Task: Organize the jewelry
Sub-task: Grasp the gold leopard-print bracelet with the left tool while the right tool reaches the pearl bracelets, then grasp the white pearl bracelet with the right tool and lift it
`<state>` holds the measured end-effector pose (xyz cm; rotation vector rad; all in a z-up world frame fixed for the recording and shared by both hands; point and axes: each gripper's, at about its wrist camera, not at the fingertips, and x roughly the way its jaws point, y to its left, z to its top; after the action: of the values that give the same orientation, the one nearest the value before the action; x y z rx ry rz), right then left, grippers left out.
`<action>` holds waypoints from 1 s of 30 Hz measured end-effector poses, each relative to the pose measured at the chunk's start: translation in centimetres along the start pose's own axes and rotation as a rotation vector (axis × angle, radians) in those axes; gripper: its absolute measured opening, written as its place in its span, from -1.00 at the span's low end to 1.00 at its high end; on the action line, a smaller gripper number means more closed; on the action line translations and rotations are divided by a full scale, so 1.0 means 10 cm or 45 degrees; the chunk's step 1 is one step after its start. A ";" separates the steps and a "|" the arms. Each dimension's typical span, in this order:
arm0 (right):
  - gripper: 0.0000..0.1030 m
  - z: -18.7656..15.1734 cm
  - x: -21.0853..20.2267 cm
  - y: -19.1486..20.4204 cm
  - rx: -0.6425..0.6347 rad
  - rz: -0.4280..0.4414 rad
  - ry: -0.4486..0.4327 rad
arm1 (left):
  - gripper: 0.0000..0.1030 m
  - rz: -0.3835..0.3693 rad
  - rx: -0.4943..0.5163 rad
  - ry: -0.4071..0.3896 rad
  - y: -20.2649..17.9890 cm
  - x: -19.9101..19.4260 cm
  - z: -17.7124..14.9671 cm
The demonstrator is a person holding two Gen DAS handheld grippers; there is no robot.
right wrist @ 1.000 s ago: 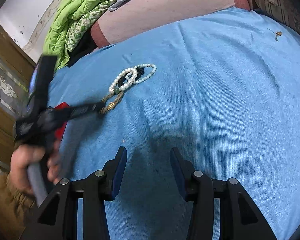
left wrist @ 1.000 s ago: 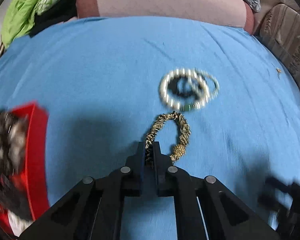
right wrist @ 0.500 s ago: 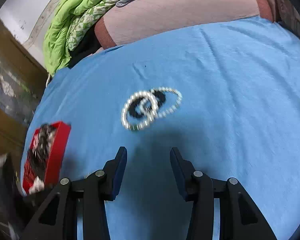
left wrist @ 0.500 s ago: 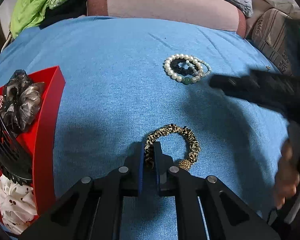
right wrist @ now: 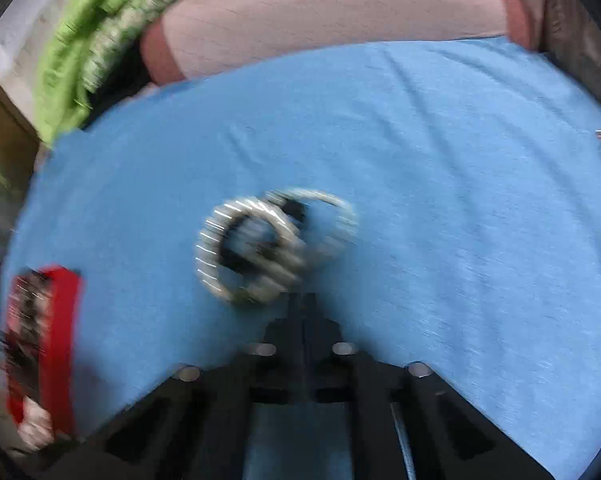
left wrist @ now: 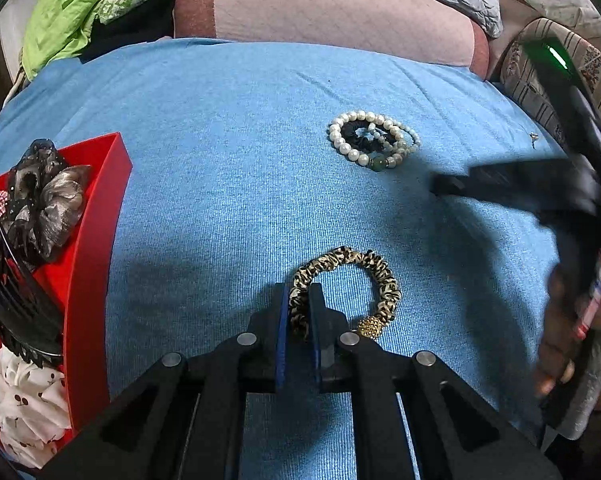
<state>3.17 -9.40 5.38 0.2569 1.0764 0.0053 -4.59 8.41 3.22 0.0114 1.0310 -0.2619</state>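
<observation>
My left gripper (left wrist: 299, 292) is shut on a leopard-print scrunchie (left wrist: 364, 264) with a gold bead; the scrunchie lies on the blue cloth (left wrist: 220, 160). A cluster of pearl bracelets (left wrist: 374, 140) around a black band lies farther back. In the right wrist view, which is blurred, the pearl bracelets (right wrist: 268, 248) sit just beyond my right gripper (right wrist: 305, 300). Its jaws are together with nothing seen between them. A red tray (left wrist: 96, 240) at the left holds several scrunchies and a black comb.
The right gripper's body and the hand (left wrist: 560, 340) holding it fill the right edge of the left wrist view. A pink cushion (left wrist: 340, 12) and green cloth (left wrist: 60, 20) lie behind. A tiny gold piece (left wrist: 533, 138) sits far right. The red tray (right wrist: 64, 320) is left.
The left gripper has pulled the leopard scrunchie away from the pearls, closer to the red tray. The right gripper has swung over to the pearl bracelets and its jaws have closed.
</observation>
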 end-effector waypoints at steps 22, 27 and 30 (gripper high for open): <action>-0.49 0.17 0.15 0.41 -0.047 -0.018 0.006 | -0.67 0.014 0.016 -0.024 -0.04 0.03 0.00; -1.00 -0.05 -0.02 0.09 -0.052 -0.099 0.047 | -0.66 0.000 0.000 -0.024 -0.03 0.01 -0.01; -1.00 -0.20 -0.22 -0.25 -0.009 -0.150 0.048 | -0.65 -0.010 -0.016 -0.021 -0.02 0.00 -0.03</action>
<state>0.13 -11.72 5.87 0.1872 1.1275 -0.0918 -4.92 8.31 3.11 -0.0064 1.0162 -0.2623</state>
